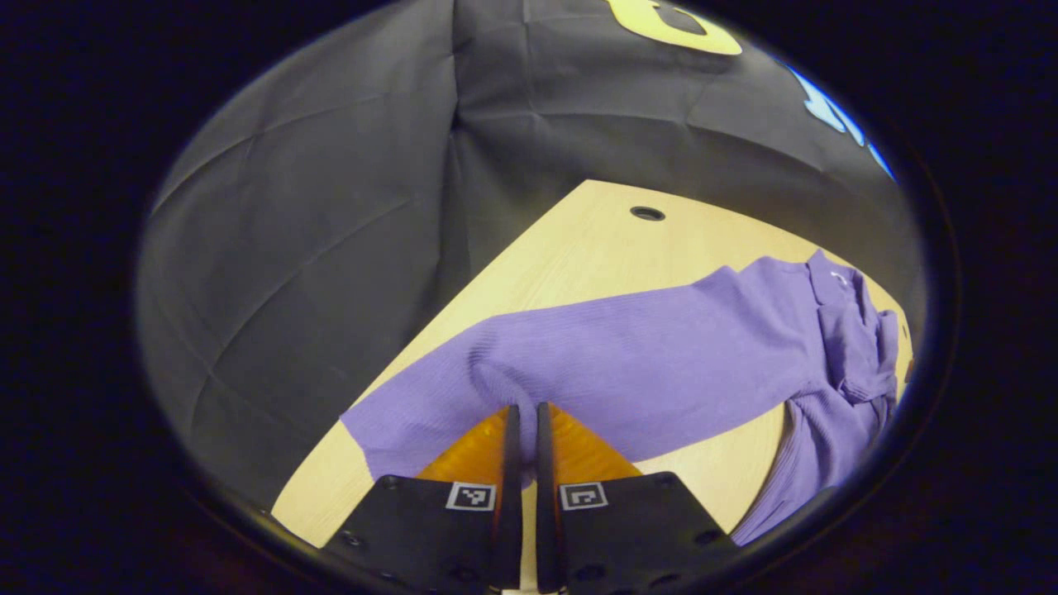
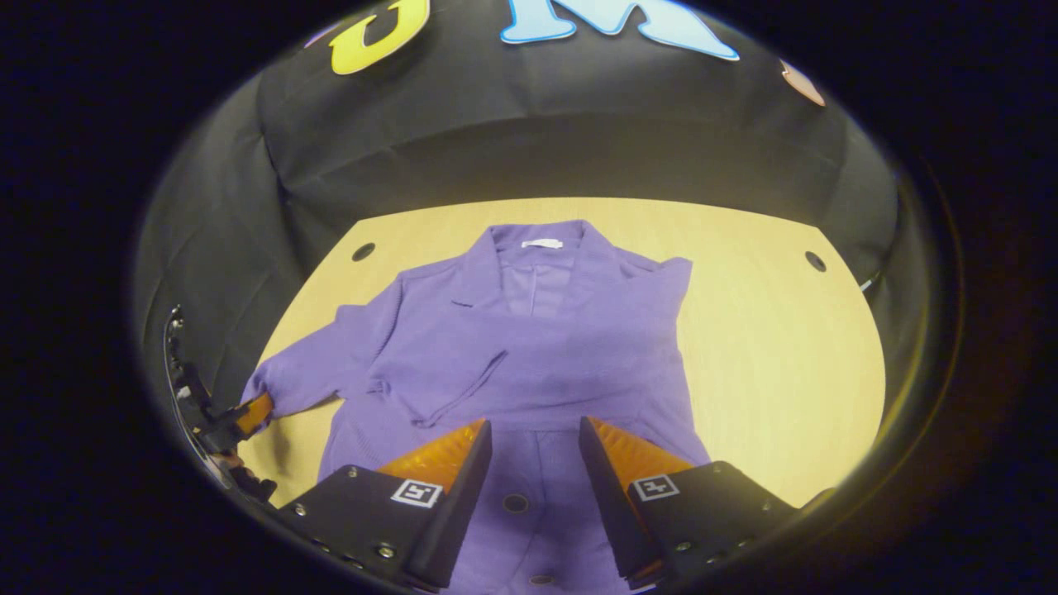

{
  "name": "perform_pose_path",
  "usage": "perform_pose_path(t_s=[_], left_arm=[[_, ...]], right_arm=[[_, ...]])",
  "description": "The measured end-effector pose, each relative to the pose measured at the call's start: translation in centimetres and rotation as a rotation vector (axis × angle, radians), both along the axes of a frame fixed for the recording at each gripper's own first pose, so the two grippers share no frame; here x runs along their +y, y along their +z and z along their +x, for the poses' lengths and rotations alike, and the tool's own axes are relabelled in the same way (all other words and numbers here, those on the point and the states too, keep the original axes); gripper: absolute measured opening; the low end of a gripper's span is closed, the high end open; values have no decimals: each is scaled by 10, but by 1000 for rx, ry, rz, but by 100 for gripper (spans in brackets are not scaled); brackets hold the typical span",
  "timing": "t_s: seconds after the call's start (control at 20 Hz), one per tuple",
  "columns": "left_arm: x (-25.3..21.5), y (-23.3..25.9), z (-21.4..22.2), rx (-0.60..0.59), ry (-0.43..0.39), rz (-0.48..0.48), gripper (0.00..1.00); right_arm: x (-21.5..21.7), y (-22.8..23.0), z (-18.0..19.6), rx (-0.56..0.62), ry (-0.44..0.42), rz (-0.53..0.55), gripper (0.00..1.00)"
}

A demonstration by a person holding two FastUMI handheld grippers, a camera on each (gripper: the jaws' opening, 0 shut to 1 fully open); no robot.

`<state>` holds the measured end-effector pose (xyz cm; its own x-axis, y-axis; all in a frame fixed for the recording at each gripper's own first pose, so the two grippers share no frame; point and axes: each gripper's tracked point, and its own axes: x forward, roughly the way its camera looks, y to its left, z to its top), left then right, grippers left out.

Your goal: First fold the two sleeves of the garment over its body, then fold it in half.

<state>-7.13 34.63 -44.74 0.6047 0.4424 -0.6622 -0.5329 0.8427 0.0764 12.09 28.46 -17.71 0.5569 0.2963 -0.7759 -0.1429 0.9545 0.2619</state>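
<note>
A purple buttoned garment lies flat on a pale wooden table, collar toward the far wall. One sleeve stretches out to the left side of the right gripper view. My left gripper is shut on that sleeve near its cuff, and the fabric puckers at the tips. That same left gripper also shows in the right gripper view, at the sleeve end. The other sleeve lies folded across the body. My right gripper hovers open over the lower body, holding nothing.
The table has round cable holes near its far corners. The black cloth wall stands close behind and beside the table. Bare wood lies to the right of the garment.
</note>
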Motion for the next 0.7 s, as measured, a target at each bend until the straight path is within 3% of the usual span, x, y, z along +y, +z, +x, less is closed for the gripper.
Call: perform_pose_path(t_s=[0.05, 0.45, 0.7], left_arm=[[-1, 1, 1, 10, 3, 6, 7], [-13, 17, 19, 14, -54, 9, 7], [-78, 64, 93, -61, -233, 51, 7]], right_arm=[[-3, -1, -1, 1, -4, 0, 69], [-31, -1, -5, 2, -46, -5, 69], [-56, 1, -14, -1, -108, 9, 69]])
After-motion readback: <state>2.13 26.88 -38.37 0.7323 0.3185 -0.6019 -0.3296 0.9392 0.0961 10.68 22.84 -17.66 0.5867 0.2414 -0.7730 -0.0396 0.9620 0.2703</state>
